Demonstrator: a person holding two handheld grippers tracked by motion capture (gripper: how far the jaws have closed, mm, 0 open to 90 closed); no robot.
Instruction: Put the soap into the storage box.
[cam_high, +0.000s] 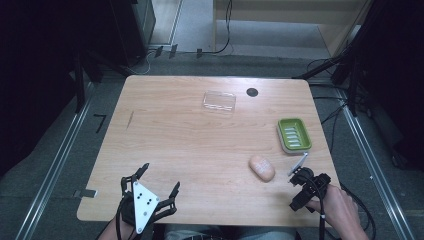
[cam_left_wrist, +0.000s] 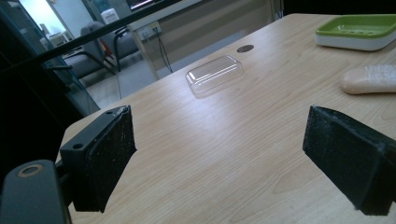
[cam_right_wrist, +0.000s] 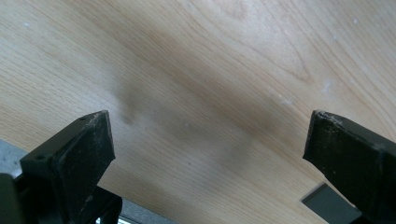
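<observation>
My left gripper (cam_high: 160, 177) rests at the table's near left corner, its grey three-cornered plate on top, jaws wide apart and empty. In its own view the left gripper (cam_left_wrist: 219, 158) looks across the table at a clear plastic lid (cam_left_wrist: 215, 73), a peach soap bar (cam_left_wrist: 371, 79) and a green soap dish (cam_left_wrist: 357, 30). At the near right edge a hand tips my right gripper (cam_high: 296, 192) down at the wood. In its own view the right gripper (cam_right_wrist: 210, 149) stands open over bare tabletop. The soap bar (cam_high: 262, 167) lies just left of it, and the soap dish (cam_high: 294, 134) sits beyond.
The clear lid (cam_high: 219, 101) lies at the far middle of the wooden table (cam_high: 175, 140), next to a round black cable hole (cam_high: 252, 92). Dark stands, metal rails and cables line the floor on both sides. A small grey piece (cam_right_wrist: 327, 205) shows beneath the right jaw.
</observation>
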